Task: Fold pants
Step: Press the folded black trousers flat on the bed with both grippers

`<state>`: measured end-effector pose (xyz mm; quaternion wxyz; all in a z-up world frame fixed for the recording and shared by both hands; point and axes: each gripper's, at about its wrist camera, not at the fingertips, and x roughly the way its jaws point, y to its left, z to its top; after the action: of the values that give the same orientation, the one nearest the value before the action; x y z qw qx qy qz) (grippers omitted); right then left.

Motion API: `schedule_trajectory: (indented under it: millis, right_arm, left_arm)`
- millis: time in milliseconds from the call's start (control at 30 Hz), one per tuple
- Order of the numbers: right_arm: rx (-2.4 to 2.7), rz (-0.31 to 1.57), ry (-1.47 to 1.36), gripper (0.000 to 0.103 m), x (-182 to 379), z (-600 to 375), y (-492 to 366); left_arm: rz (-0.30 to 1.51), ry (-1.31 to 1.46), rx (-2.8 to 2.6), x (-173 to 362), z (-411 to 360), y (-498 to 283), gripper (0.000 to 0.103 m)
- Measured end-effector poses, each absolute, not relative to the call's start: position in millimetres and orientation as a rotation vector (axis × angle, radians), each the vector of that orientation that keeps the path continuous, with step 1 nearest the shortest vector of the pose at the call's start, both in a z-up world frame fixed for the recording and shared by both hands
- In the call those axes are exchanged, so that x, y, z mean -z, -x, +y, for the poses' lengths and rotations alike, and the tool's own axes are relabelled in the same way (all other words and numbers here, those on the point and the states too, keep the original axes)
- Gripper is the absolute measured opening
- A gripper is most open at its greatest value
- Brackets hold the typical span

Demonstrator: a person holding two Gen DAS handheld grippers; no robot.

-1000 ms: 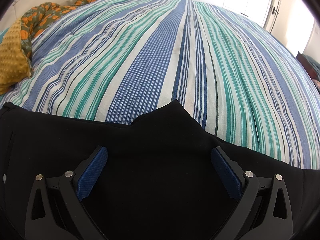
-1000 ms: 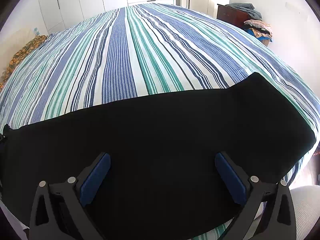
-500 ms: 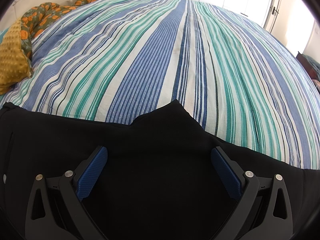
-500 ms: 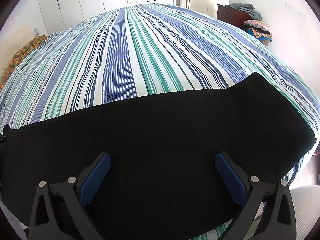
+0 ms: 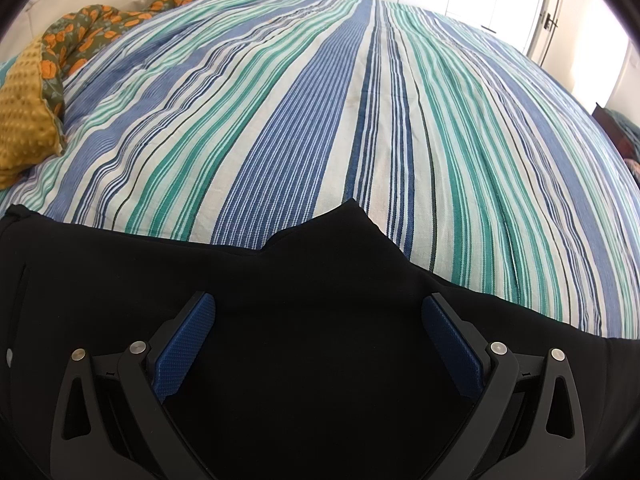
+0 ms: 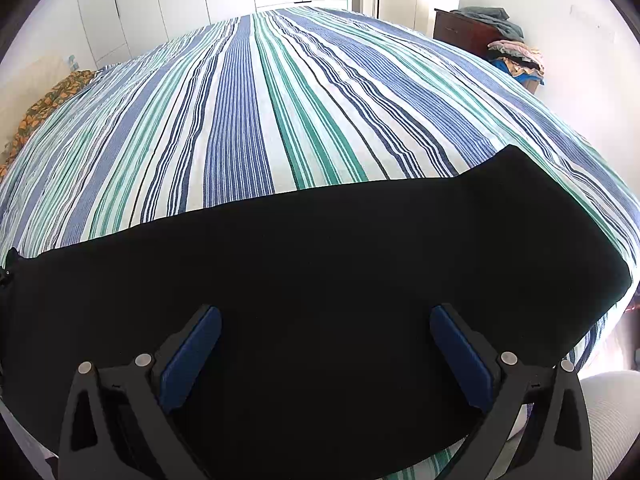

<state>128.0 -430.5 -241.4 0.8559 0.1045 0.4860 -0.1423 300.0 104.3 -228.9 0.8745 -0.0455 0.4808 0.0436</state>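
Black pants (image 5: 312,280) lie flat along the near edge of a striped bed. In the left wrist view a pointed crotch corner juts toward the bed's middle, with the waist end off to the left. My left gripper (image 5: 318,316) hovers over this part, open, with only flat cloth between its blue pads (image 5: 184,352). In the right wrist view the pants (image 6: 320,248) run as a long dark band, the leg end at the right near the bed's corner. My right gripper (image 6: 326,330) is open above the legs, holding nothing.
The striped blue, green and white bedspread (image 5: 320,112) stretches far beyond the pants. A mustard and floral blanket (image 5: 36,92) is bunched at the far left. A dark dresser with piled clothes (image 6: 500,48) stands by the right wall. White wardrobe doors (image 6: 160,4) line the back.
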Motion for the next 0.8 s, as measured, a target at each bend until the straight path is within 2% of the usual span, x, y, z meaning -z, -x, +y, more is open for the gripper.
schedule_trajectory:
  millis: [800]
  right_arm:
    - [0.301,1.016,-0.212,0.103,242.2,-431.0,-127.0]
  left_arm:
    - [1.005,0.094,-0.092,229.1,104.5,-299.9,0.103]
